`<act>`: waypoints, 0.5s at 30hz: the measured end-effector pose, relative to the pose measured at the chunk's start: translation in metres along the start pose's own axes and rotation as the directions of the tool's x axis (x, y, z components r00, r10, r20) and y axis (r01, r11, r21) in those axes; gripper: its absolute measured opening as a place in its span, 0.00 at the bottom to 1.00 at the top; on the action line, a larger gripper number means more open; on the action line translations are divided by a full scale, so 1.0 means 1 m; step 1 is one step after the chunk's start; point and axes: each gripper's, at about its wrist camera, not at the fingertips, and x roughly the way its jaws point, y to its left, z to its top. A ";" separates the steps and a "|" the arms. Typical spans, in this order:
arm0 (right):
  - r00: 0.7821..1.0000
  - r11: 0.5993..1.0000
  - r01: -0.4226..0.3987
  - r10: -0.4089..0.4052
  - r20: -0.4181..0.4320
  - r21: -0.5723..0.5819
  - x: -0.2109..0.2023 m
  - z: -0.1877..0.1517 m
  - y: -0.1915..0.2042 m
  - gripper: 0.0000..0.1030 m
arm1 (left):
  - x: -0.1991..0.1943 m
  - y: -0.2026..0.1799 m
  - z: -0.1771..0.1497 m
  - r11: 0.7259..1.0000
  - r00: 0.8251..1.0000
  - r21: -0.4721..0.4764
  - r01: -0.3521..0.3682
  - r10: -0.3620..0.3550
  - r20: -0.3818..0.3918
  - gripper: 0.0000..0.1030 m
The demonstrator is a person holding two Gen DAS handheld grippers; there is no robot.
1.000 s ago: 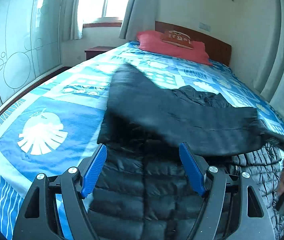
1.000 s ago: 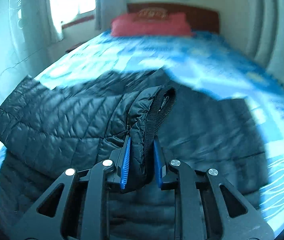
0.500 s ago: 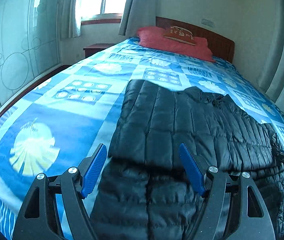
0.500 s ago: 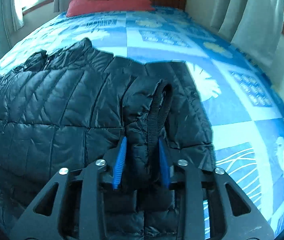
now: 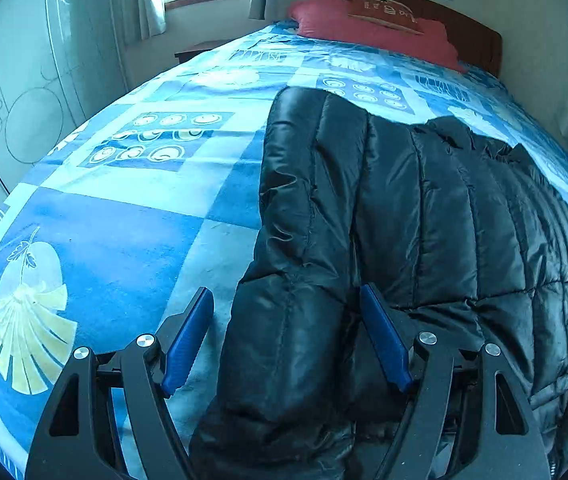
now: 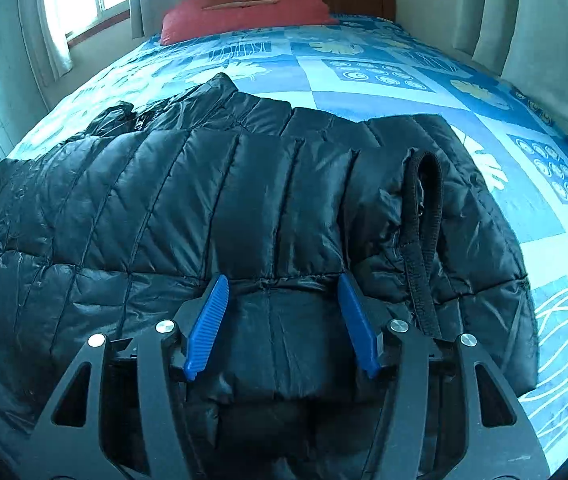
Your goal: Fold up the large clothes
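Observation:
A black quilted puffer jacket [image 5: 424, 208] lies on the blue patterned bed, one sleeve folded across the body. My left gripper [image 5: 288, 308] is open, its blue pads either side of the jacket's left edge, low over it. In the right wrist view the jacket [image 6: 172, 208] fills the near bed. My right gripper [image 6: 282, 296] is open just above the folded sleeve. The sleeve's black ribbed cuff [image 6: 424, 220] lies loose to the right of my right finger.
The bedspread [image 5: 116, 224] is bare left of the jacket and also to its right [image 6: 556, 248]. Red pillows [image 6: 240, 8] lie against the wooden headboard. A glass wardrobe door [image 5: 16, 92] and a window stand left. Curtains [image 6: 524, 20] hang right.
My right gripper has opened and let go of the sleeve cuff, which now lies on the jacket. The sleeve has come down flat. My left gripper has dropped closer to the jacket's edge.

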 end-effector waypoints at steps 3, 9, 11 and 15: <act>0.999 1.000 -0.012 0.012 0.050 -0.006 -0.013 0.013 0.002 0.54 | -0.023 0.002 0.007 1.000 1.000 -0.014 -0.008 0.008 0.001 0.72; 0.999 1.000 -0.002 0.001 0.047 0.031 0.018 0.054 0.008 0.56 | -0.034 -0.012 0.048 0.998 0.985 0.055 -0.027 0.017 0.173 0.72; 1.000 0.999 0.027 -0.027 0.006 0.022 0.040 0.055 0.008 0.59 | 0.000 -0.008 0.055 0.997 0.992 0.040 -0.073 0.069 0.105 0.72; 0.999 0.999 0.037 -0.036 -0.011 0.025 0.045 0.058 0.009 0.64 | 0.038 0.011 0.051 0.999 0.999 -0.037 -0.020 0.018 -0.042 0.73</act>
